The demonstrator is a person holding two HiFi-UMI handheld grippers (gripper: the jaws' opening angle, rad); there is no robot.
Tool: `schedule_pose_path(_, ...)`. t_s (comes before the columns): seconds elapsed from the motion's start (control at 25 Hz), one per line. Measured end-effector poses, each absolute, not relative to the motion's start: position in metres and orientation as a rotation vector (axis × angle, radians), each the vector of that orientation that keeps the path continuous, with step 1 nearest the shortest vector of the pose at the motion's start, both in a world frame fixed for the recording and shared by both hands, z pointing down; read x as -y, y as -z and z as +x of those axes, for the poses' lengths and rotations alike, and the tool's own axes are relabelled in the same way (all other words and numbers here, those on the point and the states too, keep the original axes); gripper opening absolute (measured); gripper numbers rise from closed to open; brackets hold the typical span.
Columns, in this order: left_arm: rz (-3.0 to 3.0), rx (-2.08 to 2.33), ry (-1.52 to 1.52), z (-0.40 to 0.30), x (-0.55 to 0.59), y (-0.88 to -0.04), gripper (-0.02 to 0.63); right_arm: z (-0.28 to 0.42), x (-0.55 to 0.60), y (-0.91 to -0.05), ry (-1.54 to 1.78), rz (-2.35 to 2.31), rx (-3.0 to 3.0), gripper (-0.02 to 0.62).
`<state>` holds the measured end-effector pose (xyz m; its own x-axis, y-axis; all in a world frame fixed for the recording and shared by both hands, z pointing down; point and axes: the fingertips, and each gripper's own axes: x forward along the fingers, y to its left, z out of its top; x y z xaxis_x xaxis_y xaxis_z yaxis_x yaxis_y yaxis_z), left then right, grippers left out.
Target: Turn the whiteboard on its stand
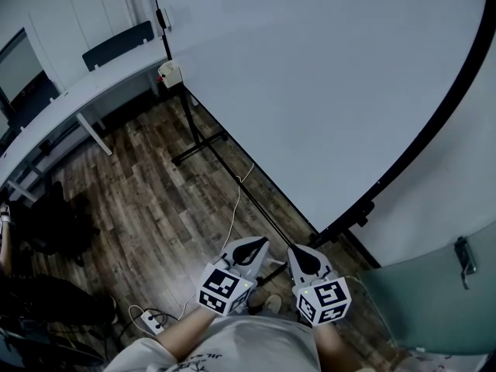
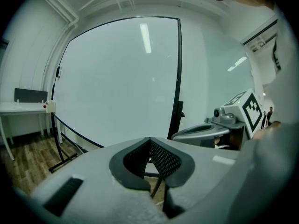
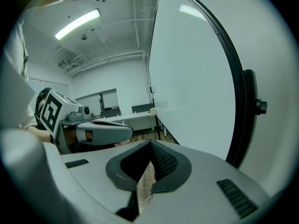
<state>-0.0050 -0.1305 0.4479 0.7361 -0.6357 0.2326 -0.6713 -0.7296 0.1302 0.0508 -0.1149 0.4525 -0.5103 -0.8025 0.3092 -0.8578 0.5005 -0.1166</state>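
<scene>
A large whiteboard (image 1: 325, 76) in a black frame stands upright on a black wheeled stand (image 1: 203, 142), filling the upper right of the head view. The blank board face (image 2: 117, 83) also shows in the left gripper view, and in the right gripper view the board (image 3: 191, 78) shows with a black pivot knob (image 3: 259, 107) on its right edge. My left gripper (image 1: 253, 246) and right gripper (image 1: 299, 257) hang side by side near my body, short of the board's lower edge. Both are shut with nothing between the jaws.
A long white desk (image 1: 93, 84) with a dark chair (image 1: 116, 43) runs along the left wall. A white cable (image 1: 232, 208) and a power strip (image 1: 151, 320) lie on the wooden floor. A frosted glass door (image 1: 442, 293) stands at the right. Dark bags (image 1: 46, 223) sit on the floor at left.
</scene>
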Motion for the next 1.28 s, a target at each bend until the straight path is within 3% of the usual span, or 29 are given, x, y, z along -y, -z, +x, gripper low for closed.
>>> schedule_pose_path(1.28, 2.742, 1.023, -0.257, -0.002, 0.133, -0.438, 0.011, 0.040, 0.115, -0.453, -0.351, 1.334, 2.548, 0.006)
